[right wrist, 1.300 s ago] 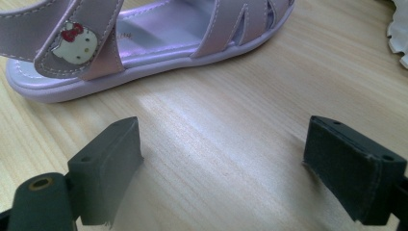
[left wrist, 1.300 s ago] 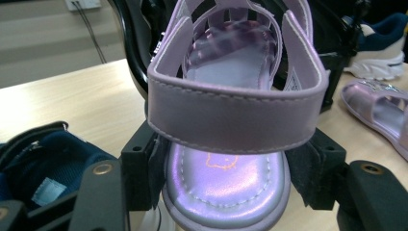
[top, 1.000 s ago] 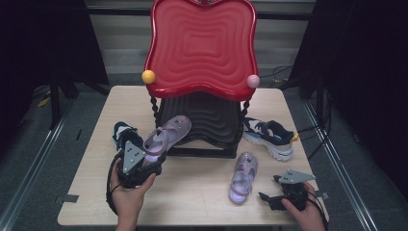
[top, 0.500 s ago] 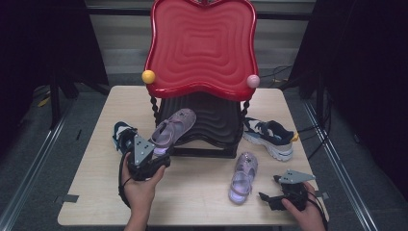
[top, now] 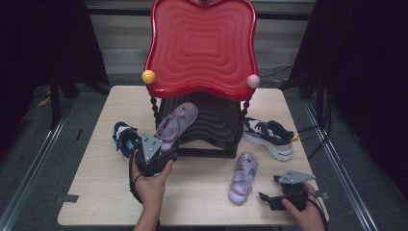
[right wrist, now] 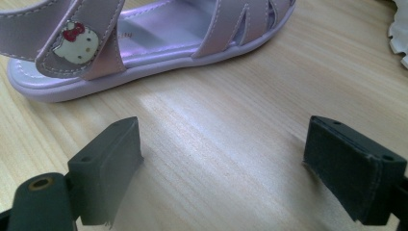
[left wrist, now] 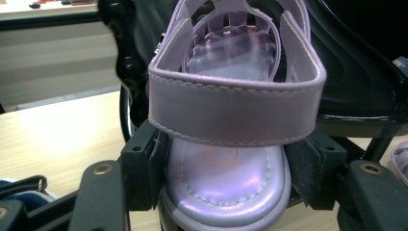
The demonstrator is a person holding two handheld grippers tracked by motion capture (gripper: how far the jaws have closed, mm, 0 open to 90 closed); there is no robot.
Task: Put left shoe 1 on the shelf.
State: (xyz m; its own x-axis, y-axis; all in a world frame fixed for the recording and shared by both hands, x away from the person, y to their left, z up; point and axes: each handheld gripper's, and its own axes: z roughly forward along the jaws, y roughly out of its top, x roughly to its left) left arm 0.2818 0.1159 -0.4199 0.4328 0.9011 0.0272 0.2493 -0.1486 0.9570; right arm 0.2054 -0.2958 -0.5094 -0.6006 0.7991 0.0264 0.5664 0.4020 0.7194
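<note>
Pale wood-grain table (top: 106, 192) carries a glossy red, ripple-moulded stand (top: 202, 48) over a ribbed black shelf (top: 216, 120). The left gripper (top: 159, 156) clamps the heel of a shiny lilac sandal (top: 175, 122), its toe resting on that shelf; the toe end is cropped in the left gripper view. The right gripper (top: 269, 198) rests with jaws spread and empty just beside the second lilac sandal (top: 242, 175). Behind the left hand, a navy shoe (top: 124, 139) is probably a sneaker, half hidden.
</note>
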